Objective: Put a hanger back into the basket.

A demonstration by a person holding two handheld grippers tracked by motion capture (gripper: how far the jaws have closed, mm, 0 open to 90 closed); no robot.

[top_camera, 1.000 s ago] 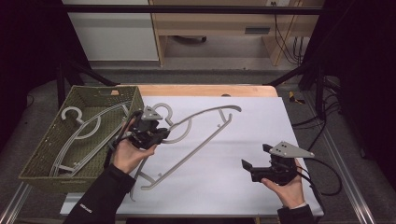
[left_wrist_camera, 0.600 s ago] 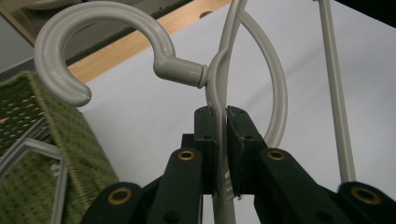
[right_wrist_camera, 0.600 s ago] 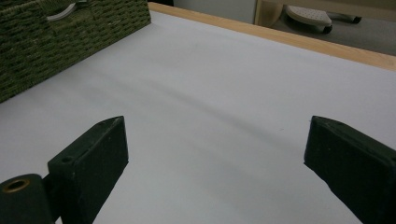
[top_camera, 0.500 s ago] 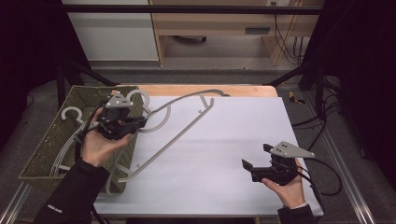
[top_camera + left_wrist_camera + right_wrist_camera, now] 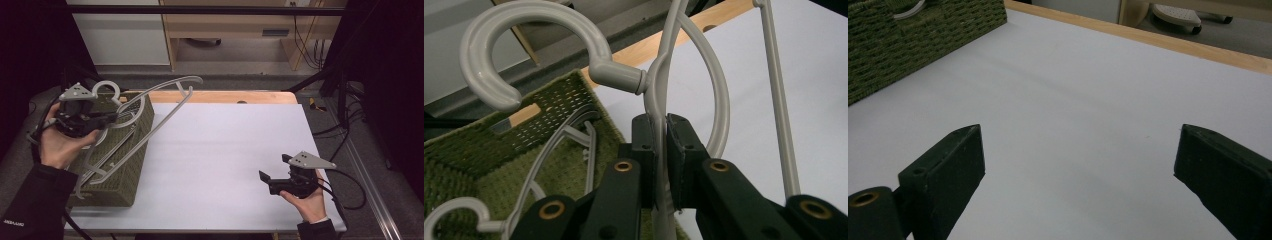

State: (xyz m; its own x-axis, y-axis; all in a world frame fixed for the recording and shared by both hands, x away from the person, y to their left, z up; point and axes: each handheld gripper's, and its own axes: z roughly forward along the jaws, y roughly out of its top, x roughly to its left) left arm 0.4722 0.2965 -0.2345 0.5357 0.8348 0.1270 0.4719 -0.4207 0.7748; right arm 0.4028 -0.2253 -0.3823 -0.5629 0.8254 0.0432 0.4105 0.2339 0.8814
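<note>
From the high view, we see the green woven basket [image 5: 131, 150] at 9 o'clock on the white table [image 5: 230, 150], with grey hangers lying inside it. Our left gripper [image 5: 107, 118] is lifted over the basket's far end, at about 10 o'clock, and pinches the grey hanger [image 5: 170, 107] just below its hook; the hanger's long bar slants from 12 o'clock down across the basket's rim toward 7 o'clock. Our right gripper [image 5: 272, 176] is held at 4 o'clock, well apart from hanger and basket, over bare table.

In the left gripper view, our 2 jaws are pressed onto the hanger's [image 5: 659, 95] thin neck, the hook curling toward 11 o'clock. Below, at 8 o'clock, another hanger [image 5: 569, 150] rests in the basket [image 5: 484, 150], detail the high view leaves blurred.

In the right gripper view, our right gripper [image 5: 1078, 165] stands spread wide with nothing between its jaws, and the basket's wall [image 5: 913, 40] sits at 10 o'clock.
</note>
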